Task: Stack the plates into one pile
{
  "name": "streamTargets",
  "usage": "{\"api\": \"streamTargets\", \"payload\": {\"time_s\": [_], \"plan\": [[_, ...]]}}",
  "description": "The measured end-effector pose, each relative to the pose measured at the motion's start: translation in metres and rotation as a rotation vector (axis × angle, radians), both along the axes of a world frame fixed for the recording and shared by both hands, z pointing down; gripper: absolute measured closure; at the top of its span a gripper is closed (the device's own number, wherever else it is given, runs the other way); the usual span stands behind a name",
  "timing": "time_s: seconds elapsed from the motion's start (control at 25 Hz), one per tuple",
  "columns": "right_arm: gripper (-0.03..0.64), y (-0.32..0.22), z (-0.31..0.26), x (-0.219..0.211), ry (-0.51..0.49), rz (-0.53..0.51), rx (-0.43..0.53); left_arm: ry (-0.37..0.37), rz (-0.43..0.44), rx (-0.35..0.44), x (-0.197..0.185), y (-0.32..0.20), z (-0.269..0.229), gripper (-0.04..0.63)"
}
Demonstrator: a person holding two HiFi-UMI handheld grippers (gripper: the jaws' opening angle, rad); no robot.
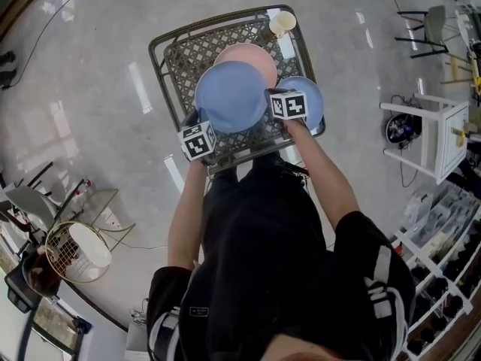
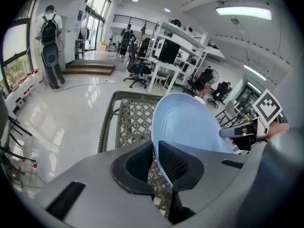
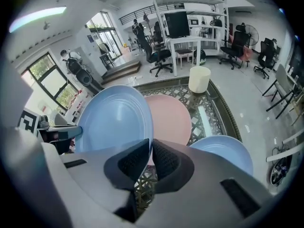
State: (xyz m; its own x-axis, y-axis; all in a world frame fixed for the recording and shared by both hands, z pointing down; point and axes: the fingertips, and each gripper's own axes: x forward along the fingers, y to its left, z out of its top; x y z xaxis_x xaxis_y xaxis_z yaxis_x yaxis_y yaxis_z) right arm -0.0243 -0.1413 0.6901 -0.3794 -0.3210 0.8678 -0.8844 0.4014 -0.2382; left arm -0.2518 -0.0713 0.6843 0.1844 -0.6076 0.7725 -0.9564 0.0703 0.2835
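Left gripper [image 2: 156, 161] and right gripper [image 3: 150, 156] both clamp one blue plate [image 1: 229, 96] above the lattice table [image 1: 161, 48].

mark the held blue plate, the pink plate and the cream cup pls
held blue plate [image 1: 229, 96]: head view, centre of its face.
pink plate [image 3: 170, 120]: right gripper view, middle of its visible part.
cream cup [image 3: 199, 79]: right gripper view, side wall.

Over the wire table [image 1: 183, 57] a lifted plate [image 1: 229, 96] overlaps the middle plate [image 1: 255, 54]; the right plate [image 1: 315, 101] lies beside, a cup [image 1: 282, 22] behind
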Motion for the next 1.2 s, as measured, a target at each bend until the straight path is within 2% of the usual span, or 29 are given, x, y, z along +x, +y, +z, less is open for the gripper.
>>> {"api": "streamTargets", "payload": {"time_s": [0.32,0.6,0.84,1.04,1.2], "plan": [[0.592,-0.047,0.019,0.04,-0.008,0.017,-0.055,-0.022,-0.01,-0.051,0.037,-0.054,0.023,0.548],[0.592,-0.082,0.046,0.059,-0.011,-0.003,-0.109,-0.037,-0.059,-0.152,0.058,-0.081,0.058,0.551],[0.591,-0.089,0.061,0.045,-0.02,-0.025,-0.134,-0.071,-0.082,-0.193,0.043,-0.087,0.072,0.552],[0.591,-0.097,0.075,0.064,-0.03,-0.057,-0.143,-0.115,-0.095,-0.224,0.062,-0.096,0.084,0.554],[0.575,-0.095,0.076,0.059,-0.024,-0.071,-0.12,-0.151,-0.095,-0.222,0.058,-0.097,0.087,0.552]]}}
